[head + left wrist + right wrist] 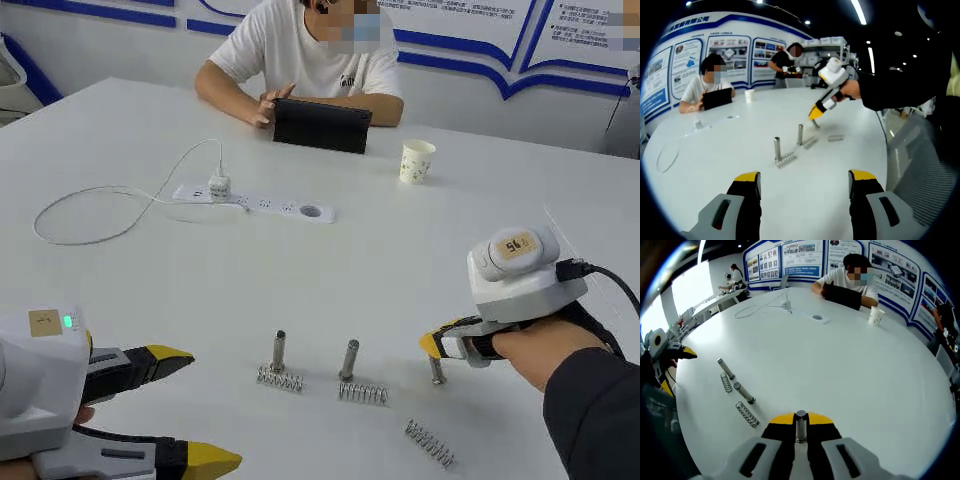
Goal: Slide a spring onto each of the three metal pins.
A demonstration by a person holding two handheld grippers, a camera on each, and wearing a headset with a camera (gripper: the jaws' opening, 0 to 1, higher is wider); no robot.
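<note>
White table (330,270): R gripper (800,416) jaws clamped on pin (800,428); L gripper (805,176) jaws wide apart, empty.

An office meeting room (plainly institutional): large white table (450,230), blue-trimmed wall boards (455,18).

Three pins (278,351) (349,359) (437,371), three springs (279,379) (362,393) (429,443) — one cup (416,161), one power strip (262,203), one tablet (322,125).

Shiny metal pin (800,424), matt tabletop (840,355)
</note>
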